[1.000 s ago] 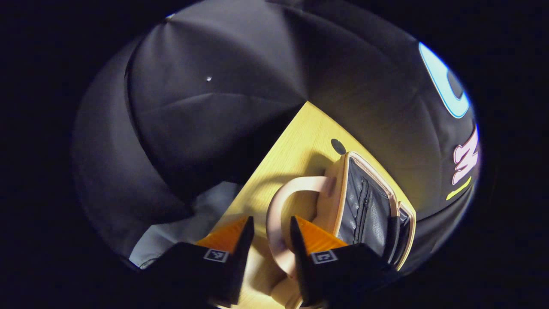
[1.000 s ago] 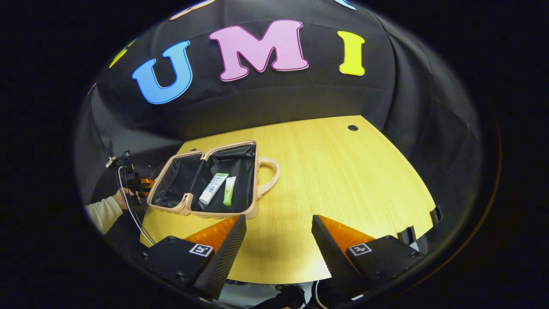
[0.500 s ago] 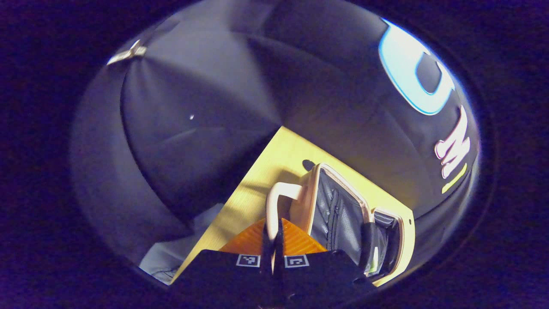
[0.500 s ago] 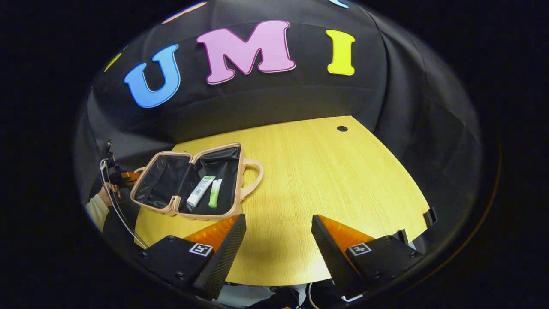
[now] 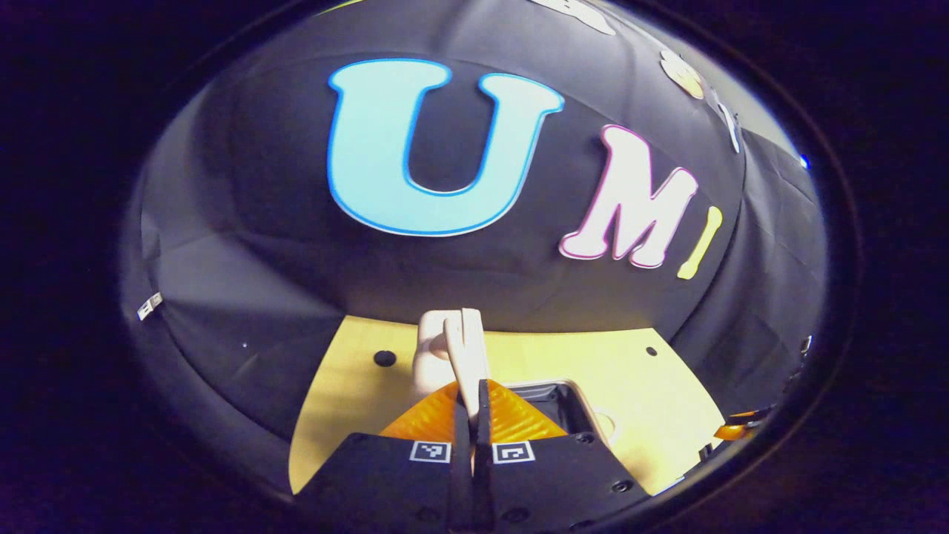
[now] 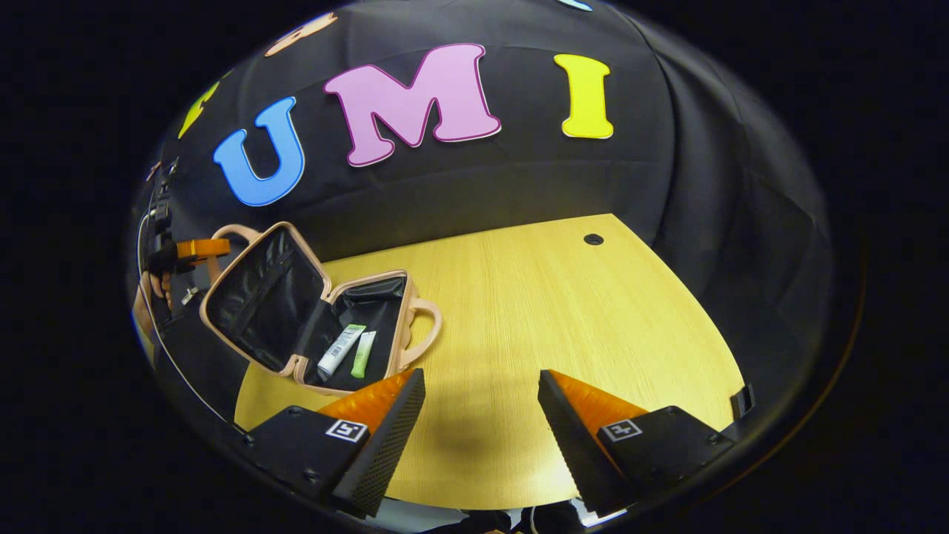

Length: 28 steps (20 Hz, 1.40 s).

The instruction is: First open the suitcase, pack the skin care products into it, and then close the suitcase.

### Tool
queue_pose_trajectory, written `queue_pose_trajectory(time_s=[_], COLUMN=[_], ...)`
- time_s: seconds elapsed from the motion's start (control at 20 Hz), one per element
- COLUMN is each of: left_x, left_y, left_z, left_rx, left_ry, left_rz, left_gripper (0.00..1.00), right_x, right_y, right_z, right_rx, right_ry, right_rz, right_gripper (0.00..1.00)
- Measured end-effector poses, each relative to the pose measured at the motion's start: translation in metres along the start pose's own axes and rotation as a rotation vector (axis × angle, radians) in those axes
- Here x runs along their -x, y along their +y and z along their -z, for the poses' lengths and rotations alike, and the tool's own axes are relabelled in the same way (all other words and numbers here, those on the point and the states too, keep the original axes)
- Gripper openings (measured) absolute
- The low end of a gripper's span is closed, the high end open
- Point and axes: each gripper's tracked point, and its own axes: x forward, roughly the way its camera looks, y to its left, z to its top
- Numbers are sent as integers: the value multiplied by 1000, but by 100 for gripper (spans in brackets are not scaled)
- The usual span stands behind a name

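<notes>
The left gripper (image 5: 471, 397) is clamped w/ both orange fingers pressed flat on the pink handle (image 5: 465, 348) of the suitcase lid (image 6: 259, 300); a sec ago the fingers stood apart astride that handle, and half a sec ago they were already pinched on it w/ the lid flat on the table. Since then the lid has been swung up off the wooden table (image 6: 563, 311) to a steep tilt, as is seen in the right gripper view, where the left gripper (image 6: 194, 248) is seen at the lid's raised edge. The base half of the suitcase (image 6: 374, 330) is left lying on the table near its left end, w/ a white tube (image 6: 338, 350) and a green tube (image 6: 361, 354) side by side inside. So packing is judged done and the closing step approx. halfway; the lid must yet be brought over and down. The right gripper (image 6: 480, 415) is held wide open, empty, above bare table, well apart from the case. Hard to make out: the hinge and zip, the hand holding the left gripper (small, at the view's dim edge), and the tubes' labels. In the left gripper view most of the case is hidden behind the gripper's own body.
</notes>
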Motion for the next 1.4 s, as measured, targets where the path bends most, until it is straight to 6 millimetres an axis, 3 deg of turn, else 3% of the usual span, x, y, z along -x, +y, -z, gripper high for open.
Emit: queue_pose_trajectory(time_s=[0.05, 0.15, 0.3, 0.5, 0.65, 0.8, 0.85, 0.95, 1.0, 1.05, 1.1, 1.25, 1.4], left_x=[-10, -28, -72, -127, -159, -163, -162, -148, -130, -113, -94, -25, 50], left_y=[-29, -110, -169, -208, -219, -222, -228, -239, -246, -247, -251, -253, -244], left_z=[7, 30, 86, 170, 207, 218, 216, 203, 186, 172, 154, 104, 71], left_rx=[0, 14, 27, -8, -73, -66, -45, 3, 16, 10, -3, -59, -95], left_ry=[10, 41, 125, 277, 339, 337, 324, 261, 194, 136, 72, -98, -225], left_rz=[22, 70, 78, 25, -62, -118, -109, -83, -58, -55, -47, -51, -97], left_gripper=[6, 6, 6, 7, 6, 18, 27, 51, 73, 80, 96, 97, 96], right_x=[-2, -7, -10, -15, -17, -19, -21, -20, -17, -15, -11, 4, 25], right_y=[-10, -28, -41, -59, -63, -72, -75, -82, -80, -77, -74, -62, -37], right_z=[-6, -19, -23, -20, -25, -34, -37, -45, -55, -63, -72, -97, -102], right_rx=[-4, -8, -36, 34, 45, 43, 68, 124, 117, 97, 80, 44, 45], right_ry=[-7, -36, -25, 8, 16, -5, -13, -41, -67, -85, -106, -156, -186], right_rz=[-8, -23, -90, -141, -192, -192, -177, -144, -141, -143, -139, -126, -145], right_gripper=[98, 98, 98, 97, 97, 97, 97, 97, 97, 98, 98, 97, 97])
